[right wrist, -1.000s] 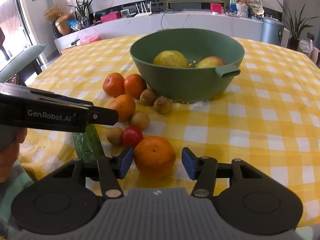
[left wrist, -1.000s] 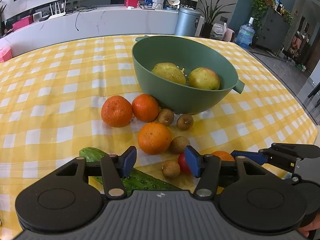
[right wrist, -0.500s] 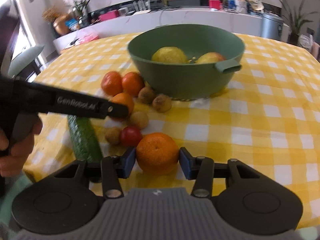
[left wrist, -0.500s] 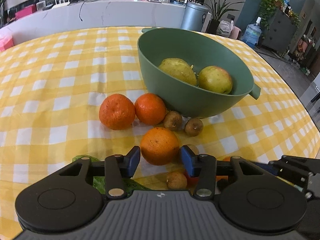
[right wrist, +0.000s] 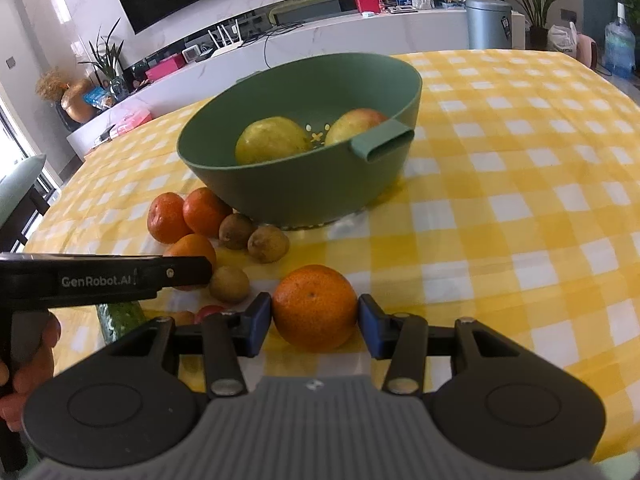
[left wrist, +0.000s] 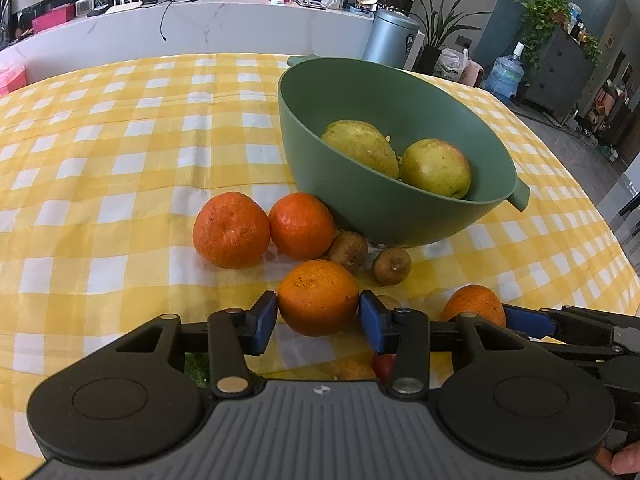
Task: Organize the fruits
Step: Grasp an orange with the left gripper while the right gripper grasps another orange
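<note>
On the yellow checked cloth stands a green bowl (left wrist: pixel 360 208) with two yellow-green fruits (left wrist: pixel 360 146) (left wrist: pixel 436 168) inside. My left gripper (left wrist: pixel 318 312) has an orange (left wrist: pixel 318 296) between its blue pads; the jaws are closing and both pads touch its sides. My right gripper (right wrist: pixel 315 314) is shut on another orange (right wrist: pixel 315 306), low over the cloth. In the left wrist view that orange (left wrist: pixel 474 304) shows at the right, in the right gripper's fingers (left wrist: pixel 524 322). Two more oranges (left wrist: pixel 231 230) (left wrist: pixel 302 226) lie beside the bowl.
Small brown fruits (left wrist: pixel 348 246) (left wrist: pixel 392 266) (right wrist: pixel 229 284) lie between the oranges and the bowl. A cucumber (right wrist: pixel 120 318) and a red tomato (right wrist: pixel 208 312) sit near the table's front edge, under the left gripper's arm (right wrist: pixel 120 276). A hand (right wrist: pixel 32 356) holds that gripper.
Both grippers closed in on their oranges, the left jaws narrowing most. The right gripper rolled, so the bowl now looks tilted. The left gripper moved forward over its orange.
</note>
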`<control>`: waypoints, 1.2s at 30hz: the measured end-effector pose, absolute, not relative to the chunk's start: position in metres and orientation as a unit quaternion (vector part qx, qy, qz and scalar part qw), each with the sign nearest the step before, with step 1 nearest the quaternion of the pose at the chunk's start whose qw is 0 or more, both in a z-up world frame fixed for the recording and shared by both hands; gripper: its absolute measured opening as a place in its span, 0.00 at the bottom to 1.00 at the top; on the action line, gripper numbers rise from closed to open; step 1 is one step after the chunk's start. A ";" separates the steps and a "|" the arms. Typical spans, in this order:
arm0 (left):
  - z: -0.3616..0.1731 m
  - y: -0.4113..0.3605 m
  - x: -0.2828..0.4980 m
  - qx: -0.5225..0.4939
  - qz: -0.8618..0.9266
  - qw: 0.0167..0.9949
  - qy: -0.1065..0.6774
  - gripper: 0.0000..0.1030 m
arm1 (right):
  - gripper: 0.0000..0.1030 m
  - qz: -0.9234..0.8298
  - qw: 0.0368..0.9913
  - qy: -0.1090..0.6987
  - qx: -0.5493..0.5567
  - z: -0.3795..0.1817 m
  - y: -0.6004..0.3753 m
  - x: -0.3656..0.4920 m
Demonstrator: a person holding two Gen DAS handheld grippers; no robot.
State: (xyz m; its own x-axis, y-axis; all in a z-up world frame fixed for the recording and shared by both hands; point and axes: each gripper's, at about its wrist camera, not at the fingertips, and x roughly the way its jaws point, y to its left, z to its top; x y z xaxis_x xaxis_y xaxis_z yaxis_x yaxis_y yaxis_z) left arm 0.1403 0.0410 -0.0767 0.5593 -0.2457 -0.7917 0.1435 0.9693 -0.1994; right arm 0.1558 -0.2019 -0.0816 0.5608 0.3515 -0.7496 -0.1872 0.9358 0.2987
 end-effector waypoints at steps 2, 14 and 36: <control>-0.077 0.041 0.140 -0.057 -0.110 0.882 0.455 0.49 | 0.43 0.154 0.879 0.443 0.093 -0.082 -0.203 0.154; -0.068 0.045 0.134 -0.071 -0.100 0.890 0.439 0.48 | 0.43 0.155 0.876 0.443 0.106 -0.082 -0.208 0.155; -0.001 0.046 0.120 -0.096 -0.146 0.923 0.342 0.48 | 0.43 0.204 0.929 0.300 0.077 -0.019 -0.213 0.133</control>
State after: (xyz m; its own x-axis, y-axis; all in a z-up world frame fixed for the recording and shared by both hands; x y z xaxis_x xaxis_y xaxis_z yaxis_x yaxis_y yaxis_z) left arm 0.1198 0.0456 -0.0014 0.7237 -0.3348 -0.6034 0.2037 0.9391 -0.2767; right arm 0.1328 -0.2130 -0.0194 0.7376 0.4242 -0.5254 -0.3323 0.9054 0.2644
